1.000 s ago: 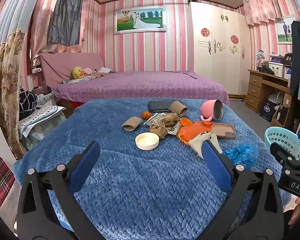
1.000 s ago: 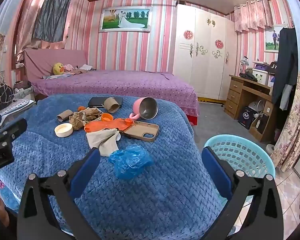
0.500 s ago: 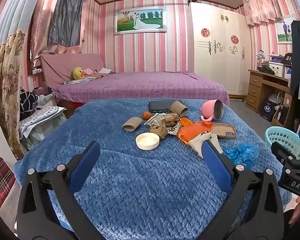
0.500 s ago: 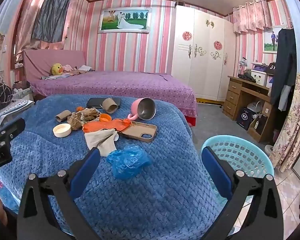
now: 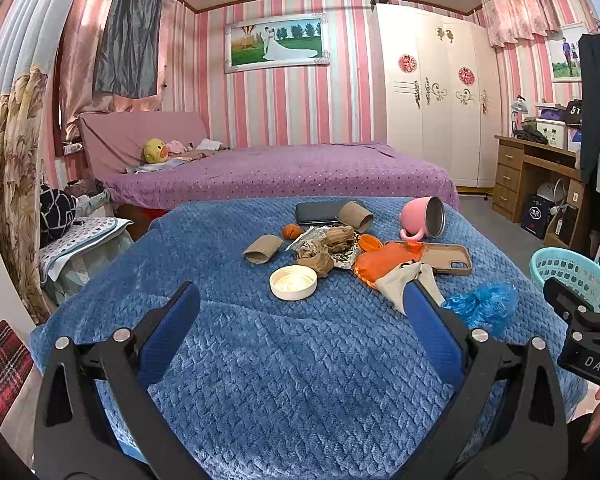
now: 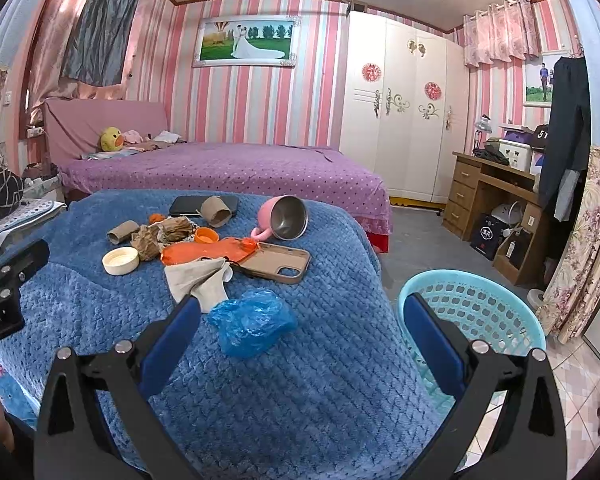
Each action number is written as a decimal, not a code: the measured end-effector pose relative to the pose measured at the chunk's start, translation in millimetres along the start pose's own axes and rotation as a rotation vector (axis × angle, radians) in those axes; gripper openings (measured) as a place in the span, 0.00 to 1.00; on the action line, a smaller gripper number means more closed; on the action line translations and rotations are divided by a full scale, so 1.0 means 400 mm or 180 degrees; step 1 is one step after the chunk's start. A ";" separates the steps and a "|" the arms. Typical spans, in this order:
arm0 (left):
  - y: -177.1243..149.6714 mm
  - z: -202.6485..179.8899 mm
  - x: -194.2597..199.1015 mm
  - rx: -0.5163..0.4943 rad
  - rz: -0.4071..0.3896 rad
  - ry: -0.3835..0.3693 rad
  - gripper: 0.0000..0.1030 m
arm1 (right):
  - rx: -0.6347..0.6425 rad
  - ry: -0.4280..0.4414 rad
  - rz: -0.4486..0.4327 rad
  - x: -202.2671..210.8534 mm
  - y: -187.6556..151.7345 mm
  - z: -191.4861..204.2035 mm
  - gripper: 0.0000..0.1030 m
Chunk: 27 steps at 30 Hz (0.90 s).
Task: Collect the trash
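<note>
Lying thick and quilted across the near bed, a matt blue blanket [image 5: 260, 360] of plush cloth — carrying crumpled brown paper [image 5: 320, 258], dull cardboard tubes [image 5: 262, 249] and a smooth white plastic lid [image 5: 293, 282]. Gleaming thin and crinkled beside a limp beige cloth [image 6: 198, 276], a glossy blue plastic bag [image 6: 252, 322]; showing a brushed metal lining inside its smooth pink shell, a tipped mug [image 6: 284, 220] next to a matt tan phone case [image 6: 278, 264]. Standing off the bed's edge, a perforated light-blue plastic basket [image 6: 476, 308] — with a grained wooden desk [image 6: 480, 192] and glossy floor tiles [image 6: 572, 384] showing beyond.
</note>
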State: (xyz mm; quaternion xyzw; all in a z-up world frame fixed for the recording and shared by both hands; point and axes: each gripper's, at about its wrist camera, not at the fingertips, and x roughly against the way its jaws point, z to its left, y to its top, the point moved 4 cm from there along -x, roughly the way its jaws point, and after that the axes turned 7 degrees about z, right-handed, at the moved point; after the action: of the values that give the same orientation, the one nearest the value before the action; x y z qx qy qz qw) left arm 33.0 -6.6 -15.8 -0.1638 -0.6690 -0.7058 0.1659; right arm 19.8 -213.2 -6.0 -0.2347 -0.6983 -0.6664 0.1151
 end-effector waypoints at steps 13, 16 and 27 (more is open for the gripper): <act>-0.001 -0.002 0.000 0.0003 -0.0002 -0.0006 0.95 | 0.0016 -0.0030 -0.0015 0.000 -0.002 0.000 0.96; -0.001 -0.001 0.001 0.0002 -0.0002 -0.0005 0.95 | 0.0019 -0.0038 -0.0021 0.001 -0.002 0.001 0.96; -0.001 0.000 0.000 0.0005 0.0001 -0.0010 0.95 | 0.0022 -0.0044 -0.0018 0.002 -0.005 0.000 0.96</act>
State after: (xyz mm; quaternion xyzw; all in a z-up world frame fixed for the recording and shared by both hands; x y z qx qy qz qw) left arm 33.1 -6.6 -16.1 -0.1649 -0.6698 -0.7050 0.1650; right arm 18.0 -213.1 -7.5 -0.2369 -0.7020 -0.6627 0.1092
